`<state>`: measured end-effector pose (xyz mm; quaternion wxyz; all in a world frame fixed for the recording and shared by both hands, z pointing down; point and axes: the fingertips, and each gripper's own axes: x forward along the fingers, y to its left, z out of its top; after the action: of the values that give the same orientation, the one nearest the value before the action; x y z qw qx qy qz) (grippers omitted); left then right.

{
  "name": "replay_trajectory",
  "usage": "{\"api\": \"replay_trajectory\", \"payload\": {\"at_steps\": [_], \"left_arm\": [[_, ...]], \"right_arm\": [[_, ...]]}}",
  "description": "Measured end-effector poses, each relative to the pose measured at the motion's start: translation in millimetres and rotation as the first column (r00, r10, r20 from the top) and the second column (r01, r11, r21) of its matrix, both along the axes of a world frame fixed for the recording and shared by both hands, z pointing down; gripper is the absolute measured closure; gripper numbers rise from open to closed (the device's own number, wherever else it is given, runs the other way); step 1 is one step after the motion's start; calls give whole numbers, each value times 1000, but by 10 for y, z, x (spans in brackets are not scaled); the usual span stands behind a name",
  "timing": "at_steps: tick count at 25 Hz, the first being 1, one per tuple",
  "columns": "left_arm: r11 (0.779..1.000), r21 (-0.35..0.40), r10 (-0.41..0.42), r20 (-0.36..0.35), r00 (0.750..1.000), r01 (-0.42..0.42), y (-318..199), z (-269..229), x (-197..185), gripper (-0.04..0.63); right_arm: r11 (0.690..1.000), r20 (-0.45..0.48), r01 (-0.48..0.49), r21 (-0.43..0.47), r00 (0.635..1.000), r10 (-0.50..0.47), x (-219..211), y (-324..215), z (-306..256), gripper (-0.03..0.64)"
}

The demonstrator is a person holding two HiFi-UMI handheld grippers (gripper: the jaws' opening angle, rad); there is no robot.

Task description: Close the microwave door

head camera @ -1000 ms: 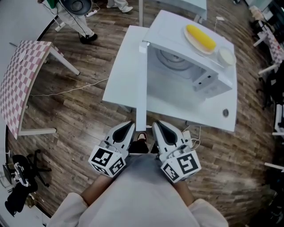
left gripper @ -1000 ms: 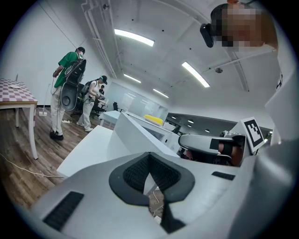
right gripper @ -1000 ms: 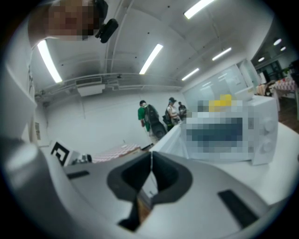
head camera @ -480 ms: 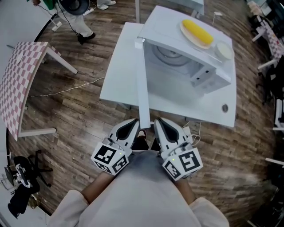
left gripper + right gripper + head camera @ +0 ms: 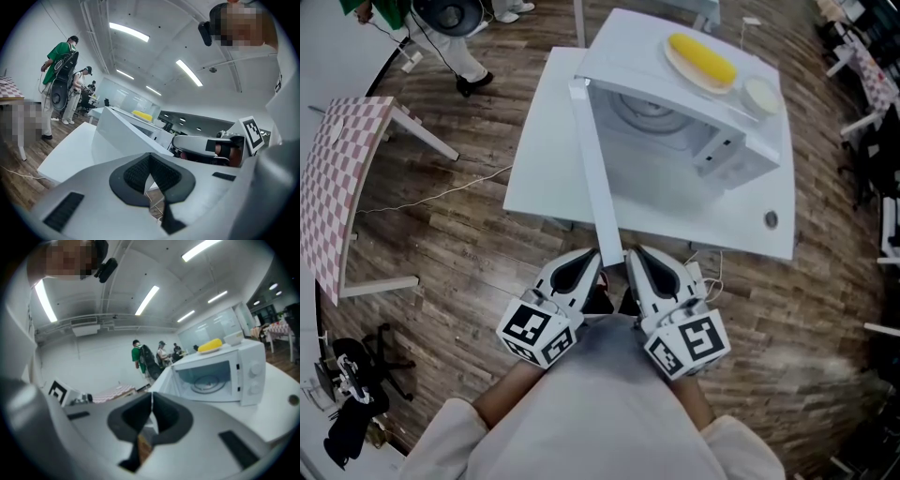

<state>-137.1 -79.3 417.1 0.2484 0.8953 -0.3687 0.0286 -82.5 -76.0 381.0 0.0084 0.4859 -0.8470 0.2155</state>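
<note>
Wood-plank floor [image 5: 459, 253] fills the head view. A checkered side table [image 5: 342, 169] stands at 9 o'clock, well apart from the work.

A white bench [image 5: 539, 159] at 12 o'clock carries the microwave [image 5: 647, 42]. Its door [image 5: 595, 178] is wide open and seen edge-on, running from the cabinet's left front corner down toward 6 o'clock. The cavity and turntable are exposed. A plate [image 5: 675, 64] holding a yellow item sits on the microwave roof at 1 o'clock, with a small white bowl [image 5: 759, 94] just beside it.

The left tool [image 5: 584, 270] is at 7 o'clock and the right tool [image 5: 641, 270] at 5 o'clock. Both have their jaws pressed together and hold nothing. The door's free edge ends between them; contact cannot be confirmed.

Assessment: the closing push has not begun.
- A closed tip on the thin door edge could slip off.
- Excess force could slam the door and jolt the cabinet.
- Such a jolt could send the plate or bowl sliding off the roof.
</note>
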Motion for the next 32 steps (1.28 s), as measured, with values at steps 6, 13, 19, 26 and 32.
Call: {"api": "replay_trajectory", "payload": {"at_steps": [6,13,19,26,32], "left_arm": [[999,7,31,8,999,-31,9,-38,139,575],[998,5,57,7,998,-57,4,-50,265,575],[997,1,72,2,997,-72,-6,-50,345,575],[997,-4,83,-5,997,-83,-27,-39,423,575],[995,-4,95,-6,995,-95,-53,-53,517,575]], "right_arm": [[1000,-13,-22,-5,1000,22,96,30,10,594],[999,-4,-45,-8,999,45,212,34,20,594],[998,-1,-56,-13,998,56,275,36,40,594],[997,-2,-74,-27,997,74,365,39,89,594],[995,1,-90,-32,996,90,458,16,88,594]]}}
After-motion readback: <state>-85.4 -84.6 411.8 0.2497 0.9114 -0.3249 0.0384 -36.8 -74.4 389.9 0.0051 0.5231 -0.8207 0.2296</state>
